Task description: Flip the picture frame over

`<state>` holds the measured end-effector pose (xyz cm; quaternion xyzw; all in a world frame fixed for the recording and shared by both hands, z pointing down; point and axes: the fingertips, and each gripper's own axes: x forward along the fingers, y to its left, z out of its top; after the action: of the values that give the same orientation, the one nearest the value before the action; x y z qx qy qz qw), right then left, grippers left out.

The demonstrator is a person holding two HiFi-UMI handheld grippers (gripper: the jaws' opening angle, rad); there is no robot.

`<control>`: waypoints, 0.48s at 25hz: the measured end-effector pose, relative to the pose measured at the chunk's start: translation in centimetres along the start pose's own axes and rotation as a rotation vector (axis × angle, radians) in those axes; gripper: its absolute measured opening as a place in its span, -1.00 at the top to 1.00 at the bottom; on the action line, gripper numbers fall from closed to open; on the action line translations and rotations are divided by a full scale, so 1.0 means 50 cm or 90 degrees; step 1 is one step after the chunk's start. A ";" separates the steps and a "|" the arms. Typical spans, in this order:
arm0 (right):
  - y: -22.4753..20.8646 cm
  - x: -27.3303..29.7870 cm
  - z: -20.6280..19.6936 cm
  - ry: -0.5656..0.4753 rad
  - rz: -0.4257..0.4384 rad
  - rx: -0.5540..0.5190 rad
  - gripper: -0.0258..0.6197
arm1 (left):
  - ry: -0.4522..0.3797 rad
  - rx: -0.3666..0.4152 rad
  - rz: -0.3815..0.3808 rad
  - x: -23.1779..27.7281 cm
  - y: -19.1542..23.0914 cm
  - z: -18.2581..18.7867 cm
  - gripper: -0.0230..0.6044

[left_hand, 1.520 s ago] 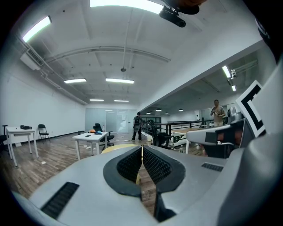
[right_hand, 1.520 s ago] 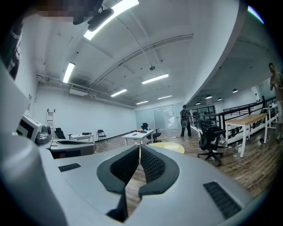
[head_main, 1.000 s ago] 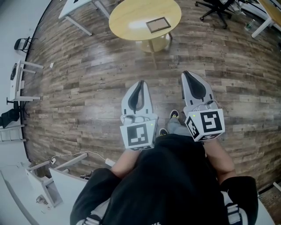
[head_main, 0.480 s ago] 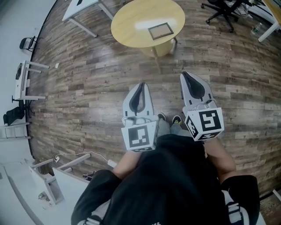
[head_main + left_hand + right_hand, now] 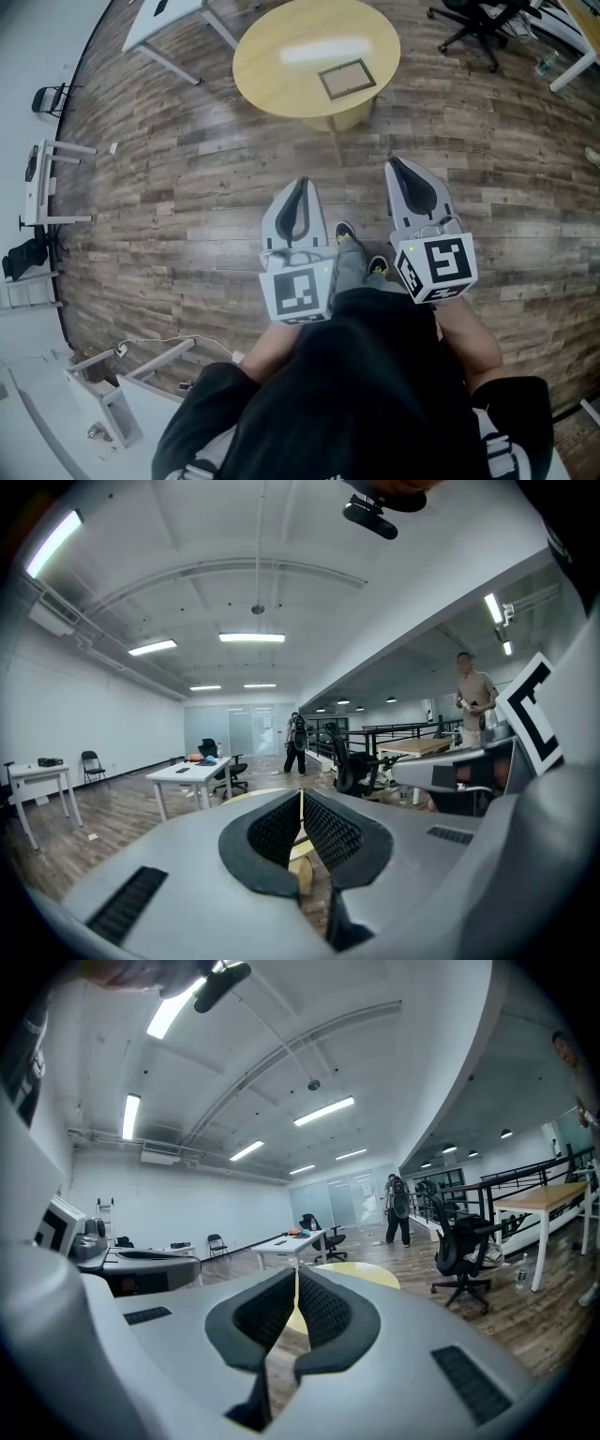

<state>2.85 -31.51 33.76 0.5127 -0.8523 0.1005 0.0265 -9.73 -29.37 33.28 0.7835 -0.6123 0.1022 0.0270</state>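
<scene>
tool left (image 5: 302, 180) closed, tool right (image 5: 395, 162) closed, empty

Picture frame (image 5: 347, 79): small rectangle, dark border round a pale tan-grey panel. Lies flat on the round yellow table (image 5: 272, 70) ahead of me, toward its right side, turned slightly askew.

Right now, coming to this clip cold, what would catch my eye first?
The left gripper and right gripper, both shut and empty, point forward side by side over the wood floor. Ahead stands a round yellow table with the picture frame lying flat on its right side.
</scene>
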 end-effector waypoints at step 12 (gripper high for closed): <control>0.040 0.237 0.054 0.002 0.000 -0.036 0.85 | -0.022 -0.031 -0.011 0.158 0.176 0.026 0.84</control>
<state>-4.35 -41.46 32.57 0.5113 -0.8549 0.0775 0.0423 -16.25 -39.32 32.81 0.7895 -0.6082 0.0736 0.0364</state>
